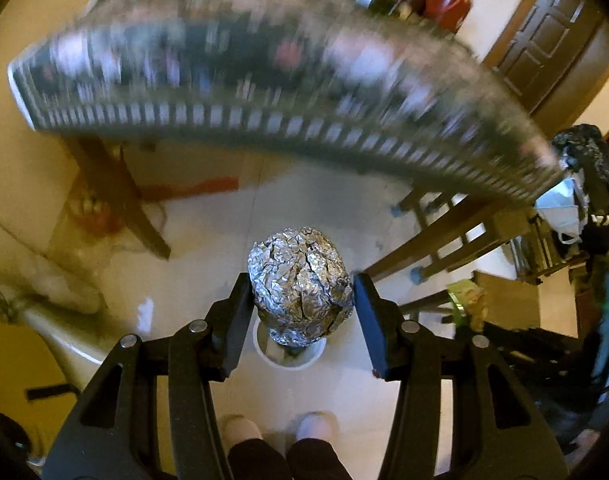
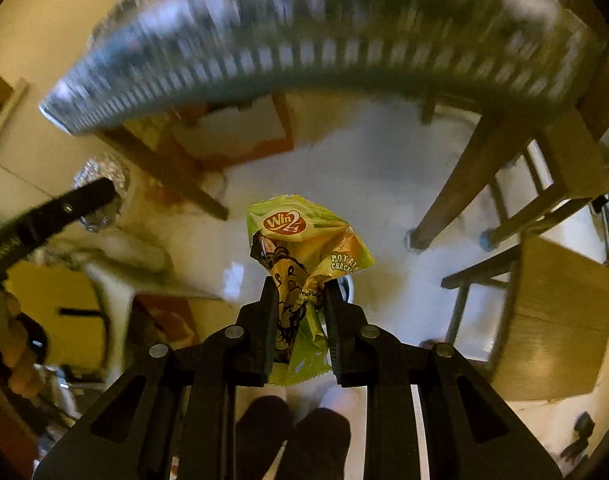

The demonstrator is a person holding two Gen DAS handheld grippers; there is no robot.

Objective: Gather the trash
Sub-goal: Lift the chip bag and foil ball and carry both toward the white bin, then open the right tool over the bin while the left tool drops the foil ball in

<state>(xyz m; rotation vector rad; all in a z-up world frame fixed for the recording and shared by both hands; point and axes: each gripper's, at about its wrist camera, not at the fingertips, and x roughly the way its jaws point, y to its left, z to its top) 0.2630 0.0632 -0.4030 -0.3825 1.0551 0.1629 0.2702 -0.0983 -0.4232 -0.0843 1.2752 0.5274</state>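
Note:
My left gripper (image 1: 302, 284) is shut on a crumpled ball of aluminium foil (image 1: 300, 288) and holds it in the air above the pale floor. A white round rim (image 1: 264, 350) shows on the floor right under the ball. My right gripper (image 2: 298, 284) is shut on a crumpled green and yellow potato cracker wrapper (image 2: 304, 240), also held above the floor. In the right wrist view the left gripper's finger (image 2: 84, 200) and the foil ball (image 2: 104, 172) show at the far left.
A table with a patterned cloth edge (image 1: 264, 120) curves across the top of both views, blurred. Wooden table and chair legs (image 2: 464, 184) stand to the right. A cardboard box (image 2: 556, 320) sits at the right. The person's feet (image 1: 280, 428) are below.

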